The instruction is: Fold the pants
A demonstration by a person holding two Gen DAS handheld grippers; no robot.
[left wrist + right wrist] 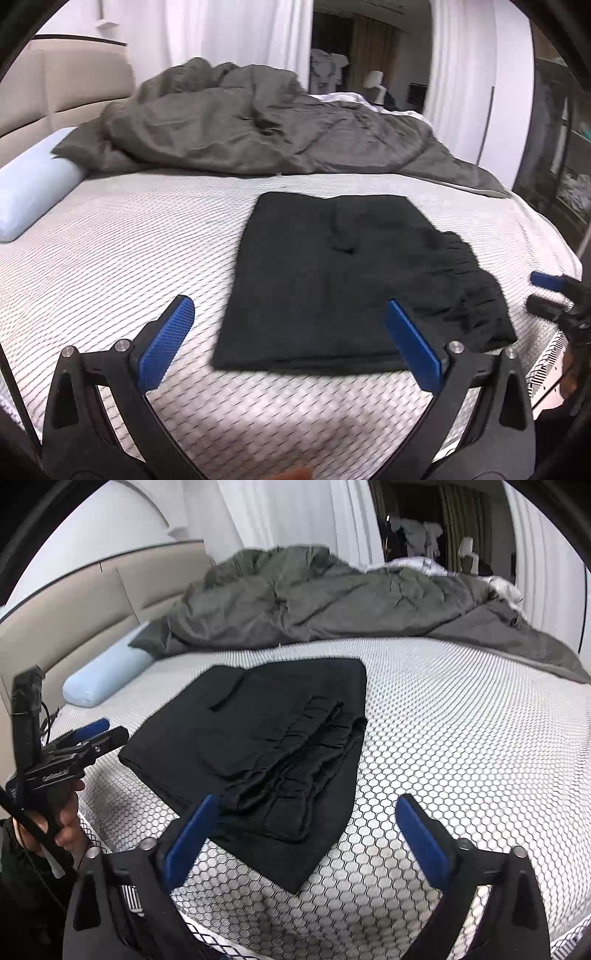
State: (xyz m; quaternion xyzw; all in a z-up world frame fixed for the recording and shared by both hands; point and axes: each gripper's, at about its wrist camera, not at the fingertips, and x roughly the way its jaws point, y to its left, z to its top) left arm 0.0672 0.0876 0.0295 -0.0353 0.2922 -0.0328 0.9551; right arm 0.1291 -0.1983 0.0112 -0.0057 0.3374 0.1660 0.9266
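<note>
Black pants [325, 273] lie folded into a flat rectangle on the white honeycomb-patterned mattress [110, 258], their gathered waistband at the right end. My left gripper [289, 304] hovers just in front of the near edge, open, with nothing between its blue pads. In the right wrist view the pants [258, 731] run diagonally, waistband folds nearest. My right gripper [306, 801] stands open over that near end, holding nothing. The left gripper [99, 731], held by a hand [68, 812], shows at the pants' left end. At the far right edge of the left wrist view, the right gripper [546, 295] appears.
A rumpled grey duvet [258, 129] is heaped across the far half of the bed. A light blue pillow [33, 188] lies at the left by the beige headboard [62, 81]. The mattress edge [546, 354] drops off at the near right.
</note>
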